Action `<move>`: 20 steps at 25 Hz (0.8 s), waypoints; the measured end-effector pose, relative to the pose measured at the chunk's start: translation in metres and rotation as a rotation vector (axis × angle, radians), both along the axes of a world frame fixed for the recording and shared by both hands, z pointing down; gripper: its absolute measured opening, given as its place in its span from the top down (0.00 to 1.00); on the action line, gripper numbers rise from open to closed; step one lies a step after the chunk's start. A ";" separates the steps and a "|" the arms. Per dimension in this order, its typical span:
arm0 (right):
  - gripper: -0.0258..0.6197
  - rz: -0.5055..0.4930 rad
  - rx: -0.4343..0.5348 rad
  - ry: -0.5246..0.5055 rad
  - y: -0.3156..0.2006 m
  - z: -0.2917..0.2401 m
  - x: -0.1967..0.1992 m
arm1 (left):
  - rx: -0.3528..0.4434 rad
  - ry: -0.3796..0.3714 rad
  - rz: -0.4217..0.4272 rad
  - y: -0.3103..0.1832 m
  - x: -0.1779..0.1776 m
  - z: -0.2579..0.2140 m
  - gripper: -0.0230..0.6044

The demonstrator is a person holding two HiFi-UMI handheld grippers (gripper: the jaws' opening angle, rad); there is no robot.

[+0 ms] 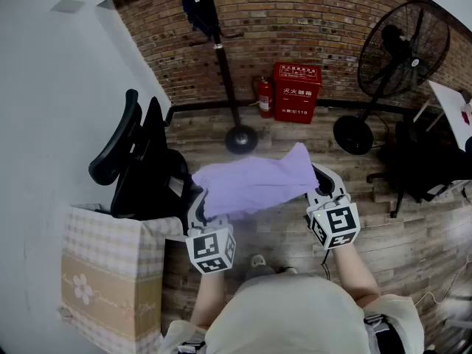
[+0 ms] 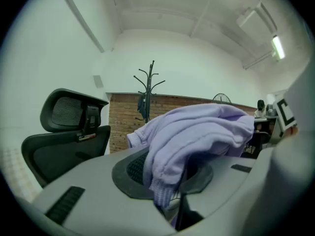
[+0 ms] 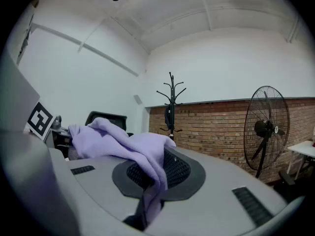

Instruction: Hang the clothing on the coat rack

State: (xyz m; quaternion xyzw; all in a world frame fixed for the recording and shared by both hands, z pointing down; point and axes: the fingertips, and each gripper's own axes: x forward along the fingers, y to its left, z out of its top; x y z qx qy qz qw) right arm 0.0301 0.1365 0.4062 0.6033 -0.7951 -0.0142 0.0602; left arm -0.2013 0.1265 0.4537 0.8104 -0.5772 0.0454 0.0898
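Note:
A lilac garment [image 1: 254, 185] is stretched between my two grippers in the head view. My left gripper [image 1: 198, 211] is shut on its left end, where a ribbed hem [image 2: 165, 193] hangs down between the jaws. My right gripper [image 1: 318, 190] is shut on the right end, with cloth [image 3: 147, 166] folded over the jaw and pinched in the slot. The dark coat rack [image 1: 220, 57] stands ahead against the brick wall, a dark item [image 1: 198, 6] hanging near its top. It also shows as a coat rack [image 2: 149, 92] in the left gripper view and a coat rack [image 3: 171, 104] in the right.
A black office chair [image 1: 140, 164] stands at my left, beside a checked paper bag [image 1: 110, 271]. A pedestal fan [image 1: 398, 57] is at the right, with a red fire-equipment box [image 1: 296, 92] and extinguisher [image 1: 265, 98] by the wall. Another dark chair [image 1: 428, 164] sits far right.

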 end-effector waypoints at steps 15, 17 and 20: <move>0.93 -0.070 0.022 -0.022 0.090 -0.002 0.044 | -0.008 -0.018 -0.047 0.099 0.046 0.003 0.84; 0.93 -0.079 0.028 -0.015 0.092 -0.003 0.046 | -0.003 -0.022 -0.055 0.102 0.048 0.002 0.84; 0.93 -0.086 0.037 -0.030 0.093 -0.005 0.052 | 0.005 -0.026 -0.061 0.104 0.053 0.000 0.84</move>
